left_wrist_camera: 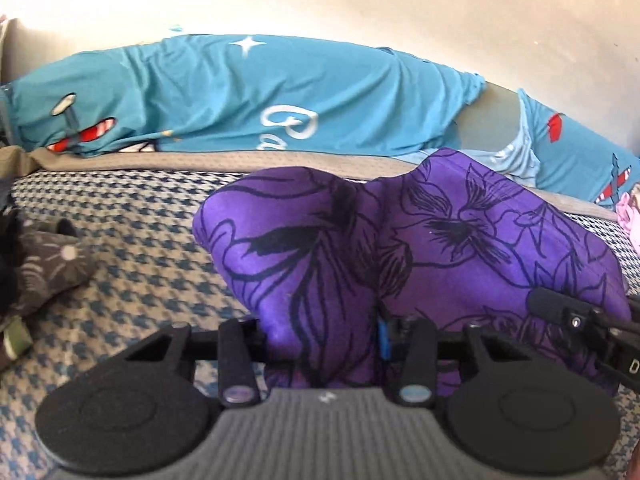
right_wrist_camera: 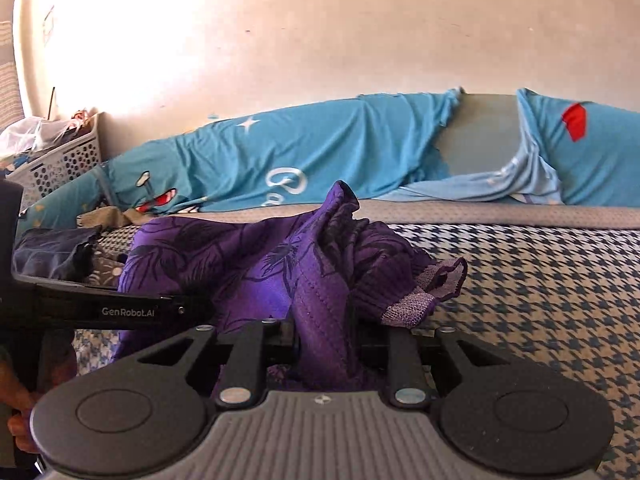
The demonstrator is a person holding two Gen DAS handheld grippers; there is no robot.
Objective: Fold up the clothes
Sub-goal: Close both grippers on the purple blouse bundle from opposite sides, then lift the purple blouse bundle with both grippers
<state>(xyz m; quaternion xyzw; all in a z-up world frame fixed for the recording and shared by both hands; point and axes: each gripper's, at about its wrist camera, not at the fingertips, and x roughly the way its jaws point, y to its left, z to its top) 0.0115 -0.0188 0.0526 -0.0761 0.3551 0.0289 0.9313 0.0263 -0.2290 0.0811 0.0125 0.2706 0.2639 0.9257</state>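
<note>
Purple garment (left_wrist_camera: 420, 240) smooth satiny cloth; bedcover (right_wrist_camera: 540, 300) woven houndstooth; basket (right_wrist_camera: 60, 164) perforated plastic.

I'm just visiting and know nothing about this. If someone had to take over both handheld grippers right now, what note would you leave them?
Left gripper: shut on the purple floral garment, cloth bunched between its fingers.
Right gripper: shut on a stitched edge of the same garment, close beside the left one.
The garment hangs between the two grippers, above the houndstooth bed cover.
A dark patterned cloth lies to the left; a white laundry basket stands by the wall.
Done: garment picked up. Left: spread it flat, fold it, then deal with the other cloth.
</note>
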